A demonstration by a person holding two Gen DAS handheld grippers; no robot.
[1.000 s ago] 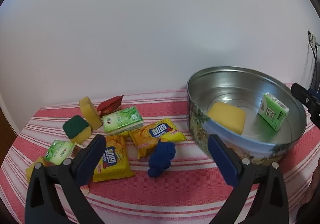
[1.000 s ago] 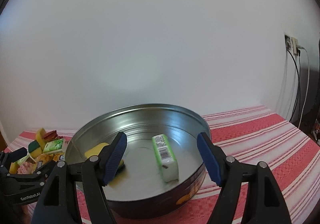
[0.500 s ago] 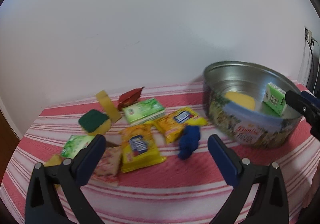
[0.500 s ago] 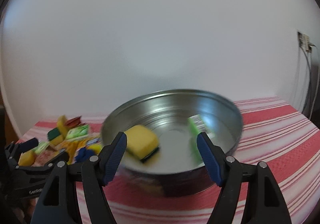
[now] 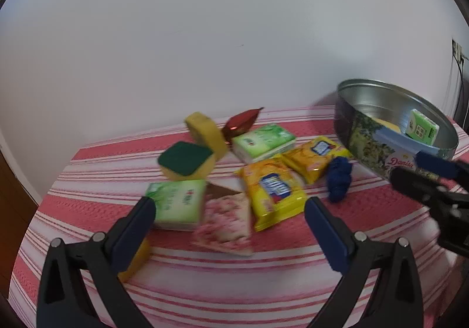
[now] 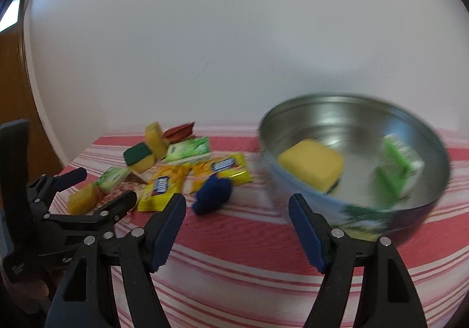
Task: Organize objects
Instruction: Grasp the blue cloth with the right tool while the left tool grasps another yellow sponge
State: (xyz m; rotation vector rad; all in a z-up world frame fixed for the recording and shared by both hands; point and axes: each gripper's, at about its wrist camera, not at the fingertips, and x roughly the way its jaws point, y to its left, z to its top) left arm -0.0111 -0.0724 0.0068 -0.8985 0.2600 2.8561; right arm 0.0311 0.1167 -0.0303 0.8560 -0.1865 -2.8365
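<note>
Both grippers stand spread with nothing between their jaws: the left gripper (image 5: 227, 209) over the scattered packets, the right gripper (image 6: 237, 210) before the round tin (image 5: 378, 137), whose side reads "Danisa" in part. In the tin lie a yellow sponge (image 6: 312, 165) and a green carton (image 6: 395, 165). The writing on the yellow snack packs (image 5: 274, 188) and green tissue packs (image 5: 263, 140) on the striped cloth (image 5: 234, 284) is too blurred to read.

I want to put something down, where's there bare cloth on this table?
Bare cloth runs along the near edge, in front of the yellow snack packet and blue cloth wad, up to the tin. It is crowded between sponges and tissue packs.
</note>
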